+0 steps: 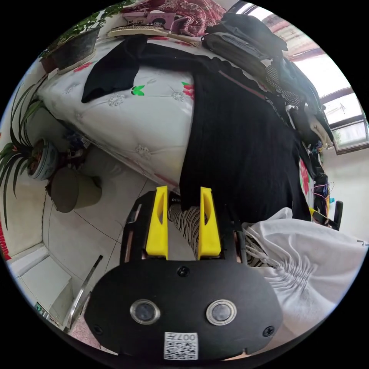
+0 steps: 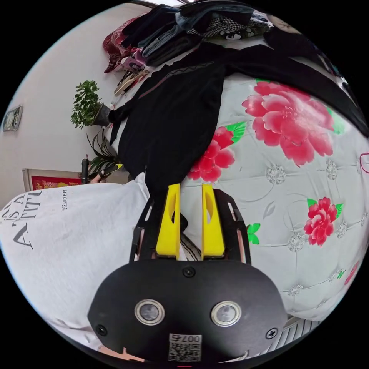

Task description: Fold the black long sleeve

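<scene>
My left tongs (image 1: 183,189) and right tongs (image 2: 191,187) both stand apart, each at a hem corner of the black long sleeve (image 1: 238,146), which lies on the flowered bed (image 2: 292,207). I judge gripping comes next. The white shirt (image 2: 73,230) has print; I leave it unread.

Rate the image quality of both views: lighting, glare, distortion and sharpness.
Left gripper view: strong fisheye bending of the bed edge; the window blows out into glare; the black long sleeve is so dark that its folds barely read. Right gripper view: even, soft light, floral bedcover sharp and vivid, curved toward the rim; the garment again loses detail.
</scene>
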